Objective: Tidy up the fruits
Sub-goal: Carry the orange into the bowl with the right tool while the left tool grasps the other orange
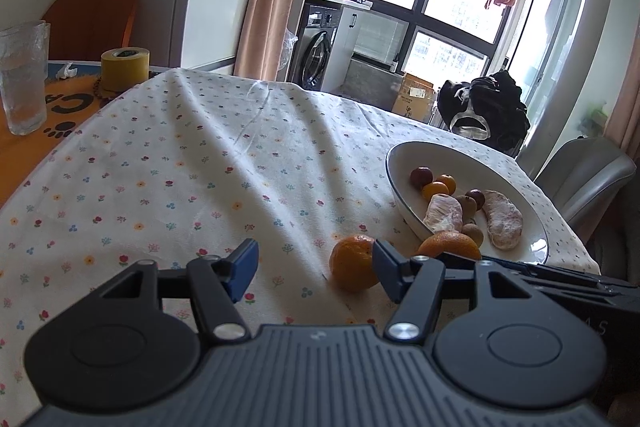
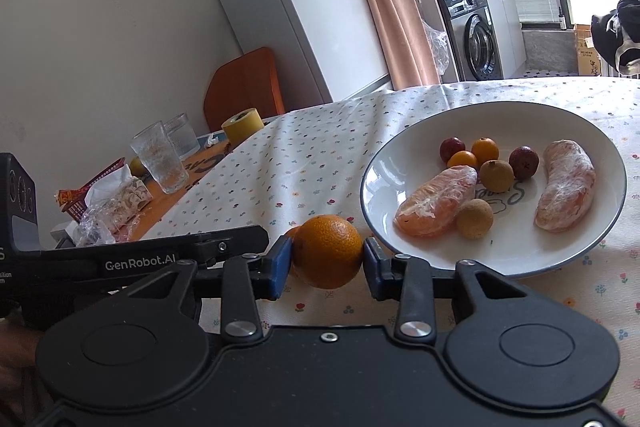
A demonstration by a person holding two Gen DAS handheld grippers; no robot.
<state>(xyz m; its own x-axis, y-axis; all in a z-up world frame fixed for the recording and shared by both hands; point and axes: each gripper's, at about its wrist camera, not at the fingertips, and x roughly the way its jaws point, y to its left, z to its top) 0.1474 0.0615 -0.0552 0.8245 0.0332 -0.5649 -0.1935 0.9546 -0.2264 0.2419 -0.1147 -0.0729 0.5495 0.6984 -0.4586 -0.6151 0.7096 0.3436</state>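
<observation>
Right wrist view shows the right gripper (image 2: 326,265) closed on an orange (image 2: 328,255), its blue pads pressed against the fruit's dimpled skin on either side, just short of the rim of a white plate (image 2: 496,259). That plate is wide, shallow and glossy with a thin dark edge. In it lie two peeled citrus segments (image 2: 438,199), pale and fibrous, along with small round fruits: two dark red, two bright orange, and two dull brown with rough skin. A second orange (image 1: 354,263) rests on the tablecloth (image 1: 180,167) near the plate, and in the left wrist view it lies just inside the right-hand finger of the left gripper (image 1: 314,269). That gripper's fingers are spread wide and hold nothing. Soft and creased, the tablecloth is white cotton printed with tiny flowers. Farther back stand a ribbed clear glass (image 1: 22,79) and a yellow roll of tape (image 1: 125,69).
</observation>
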